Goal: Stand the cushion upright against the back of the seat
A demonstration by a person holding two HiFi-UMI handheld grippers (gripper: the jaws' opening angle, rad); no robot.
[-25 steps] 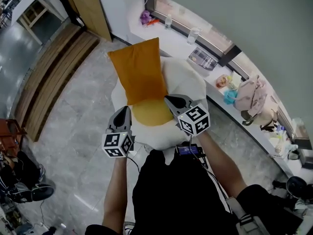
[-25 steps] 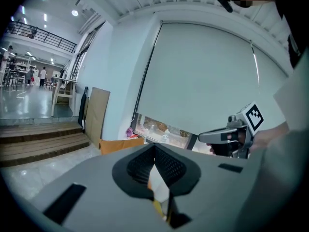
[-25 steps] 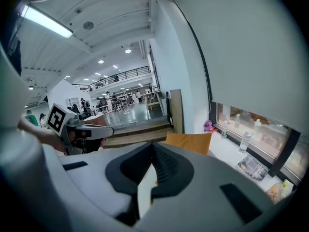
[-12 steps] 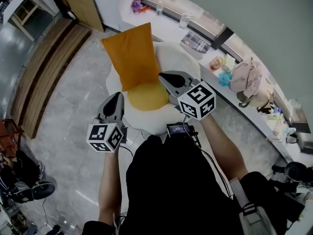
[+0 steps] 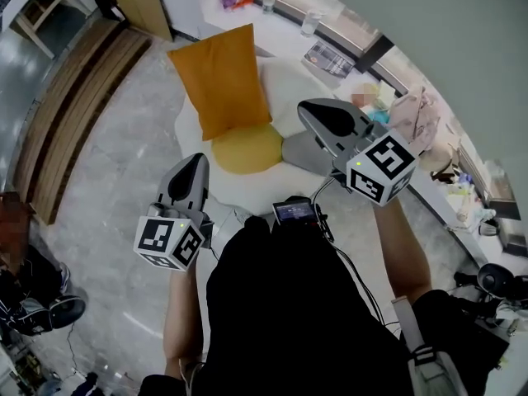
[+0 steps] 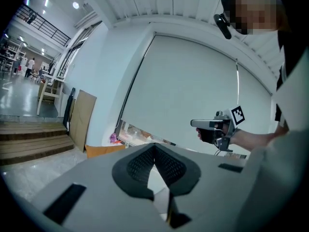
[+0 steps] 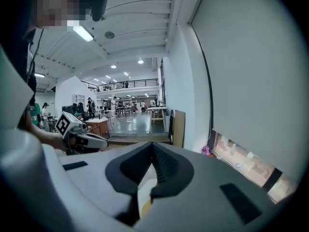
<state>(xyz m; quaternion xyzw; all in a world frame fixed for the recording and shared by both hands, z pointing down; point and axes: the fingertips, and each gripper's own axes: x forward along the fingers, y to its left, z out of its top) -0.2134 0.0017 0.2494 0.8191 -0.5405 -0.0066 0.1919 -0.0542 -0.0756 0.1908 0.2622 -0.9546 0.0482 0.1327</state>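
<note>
Looking down in the head view, the orange cushion point(image 5: 221, 81) stands upright at the far left of the white seat point(image 5: 290, 89). It appears to lean on the seat's back, with its lower edge meeting a round yellow pad point(image 5: 247, 148). Its long axis runs away from the person, from the pad toward the far wall. The left hand-held gripper point(image 5: 196, 160) points at the cushion's lower left corner from the near side. The right hand-held gripper point(image 5: 304, 109) hangs to the right of the cushion, over the seat. Both are apart from it and carry nothing. Neither looks clearly nearer, and the cushion lies ahead of and between them. The task looks done, so any further touch would be a small nudge forward.

In the left gripper view, the jaws are clenched tip to tip with nothing between them. An orange strip point(image 6: 104, 150) just above the hand-held gripper's body is probably the cushion's top edge.

In the right gripper view, the jaws are likewise closed and empty. A yellow sliver shows in the gap below the tips, and I cannot tell what it is.
</note>
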